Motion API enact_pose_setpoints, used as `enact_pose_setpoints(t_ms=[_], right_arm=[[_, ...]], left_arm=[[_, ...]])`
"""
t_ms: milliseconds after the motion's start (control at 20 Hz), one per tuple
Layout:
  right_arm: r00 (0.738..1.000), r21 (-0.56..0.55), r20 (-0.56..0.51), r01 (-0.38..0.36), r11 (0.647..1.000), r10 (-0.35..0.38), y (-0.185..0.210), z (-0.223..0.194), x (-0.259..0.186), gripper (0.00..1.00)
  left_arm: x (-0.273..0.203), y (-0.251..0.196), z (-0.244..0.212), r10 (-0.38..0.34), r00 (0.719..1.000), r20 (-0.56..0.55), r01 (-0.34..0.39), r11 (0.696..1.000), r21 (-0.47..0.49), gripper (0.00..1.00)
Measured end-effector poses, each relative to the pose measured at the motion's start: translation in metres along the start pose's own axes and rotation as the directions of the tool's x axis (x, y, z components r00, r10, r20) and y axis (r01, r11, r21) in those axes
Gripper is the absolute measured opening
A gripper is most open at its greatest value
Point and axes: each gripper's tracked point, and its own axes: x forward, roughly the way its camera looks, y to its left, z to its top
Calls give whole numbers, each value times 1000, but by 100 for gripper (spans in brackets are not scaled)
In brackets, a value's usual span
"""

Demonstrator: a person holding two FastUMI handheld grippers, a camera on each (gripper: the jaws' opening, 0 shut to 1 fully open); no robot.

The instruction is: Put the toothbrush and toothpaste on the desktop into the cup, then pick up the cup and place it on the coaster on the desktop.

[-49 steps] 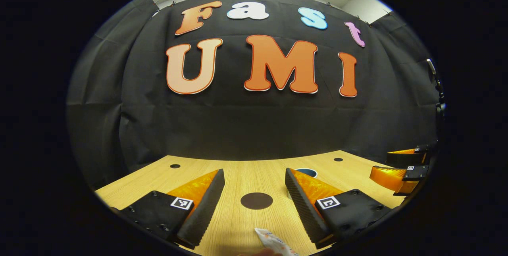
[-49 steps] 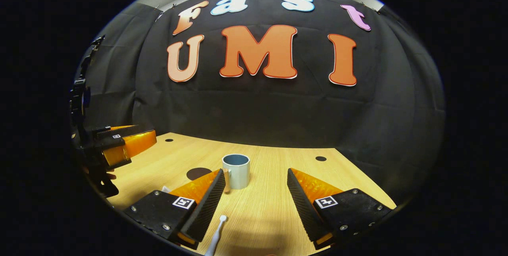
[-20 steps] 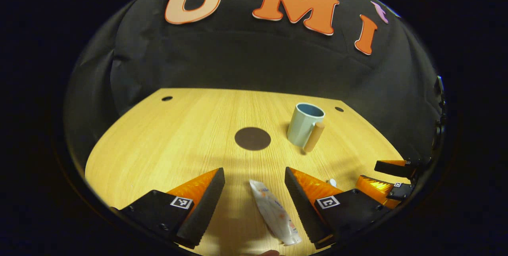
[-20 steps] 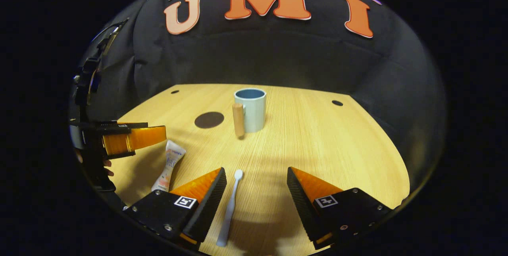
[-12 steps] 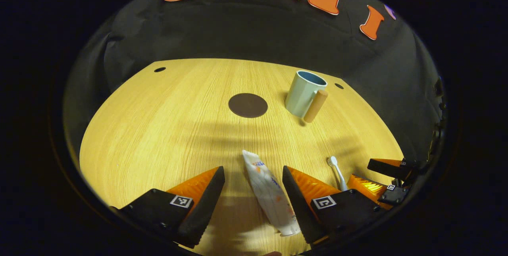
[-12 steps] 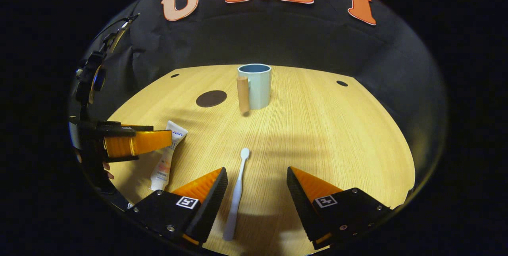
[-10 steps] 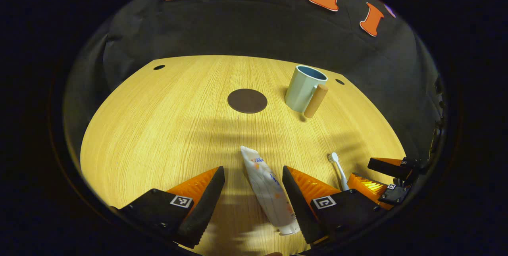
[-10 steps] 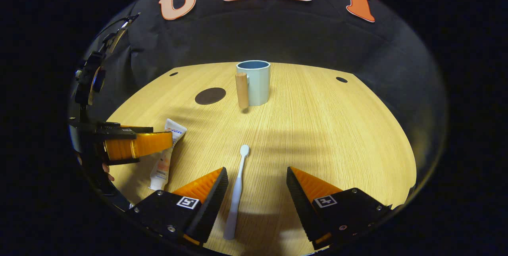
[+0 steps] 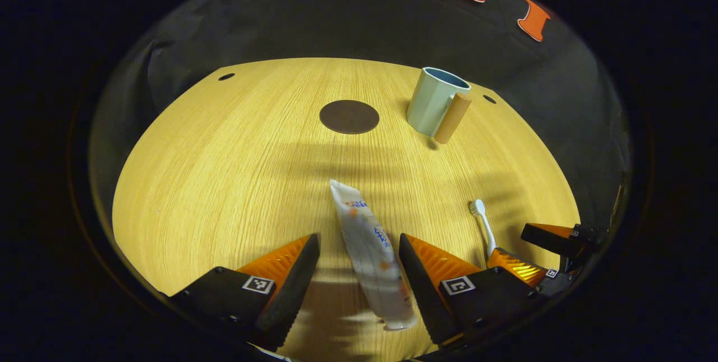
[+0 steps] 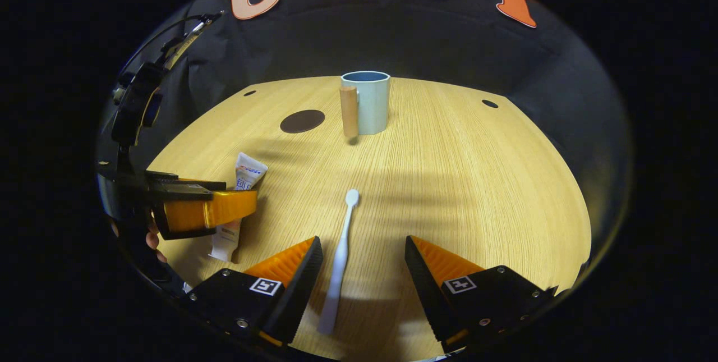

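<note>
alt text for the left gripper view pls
The left gripper, jaws open, straddles a toothpaste tube lying on a wooden desktop. Farther back sit a dark round coaster and an upright cup; a toothbrush lies to the right.

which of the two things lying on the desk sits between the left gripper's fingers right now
The toothpaste tube: it lies lengthwise in the gap of the open left gripper. The white toothbrush lies instead between the fingers of the right gripper.
</note>
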Motion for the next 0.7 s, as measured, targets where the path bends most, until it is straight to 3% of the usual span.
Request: enact_pose_setpoints(t_ms=[150,200,250,300,350,400,550,600,700], right_arm=[[1000,-3,-11,-13,1000,13,2,-2,2,90],[1000,-4,-18,-15,1000,15,3,-3,3,90],[1000,-8,-23,-14,1000,14,4,-5,3,90],[999,-13,-30,-13,1000,13,4,-6,4,90],[999,-21,-37,-16,1000,15,5,-7,4,90],[999,-30,-43,-20,999,19,6,-8,4,90],[998,-62,-54,-20,998,16,10,-10,12,90],[998,-62,-65,-26,998,22,11,-10,14,86],[997,-63,-69,-22,998,18,11,-7,18,79]], left_arm=[[5,-1,20,9,1000,-8,-9,1000,7,81],[8,-3,29,6,1000,-10,-6,1000,11,68],[8,-4,39,4,1000,-14,-4,1000,13,65],[10,-1,51,22,1000,-14,-22,999,27,51],[11,2,62,33,999,-19,-32,999,24,45],[12,1,77,25,1000,-12,-25,999,28,24],[16,-2,127,4,1000,-9,-4,1000,2,24],[18,-3,144,-5,1000,-7,5,1000,2,16],[21,-4,186,-7,1000,0,7,1000,1,16]])
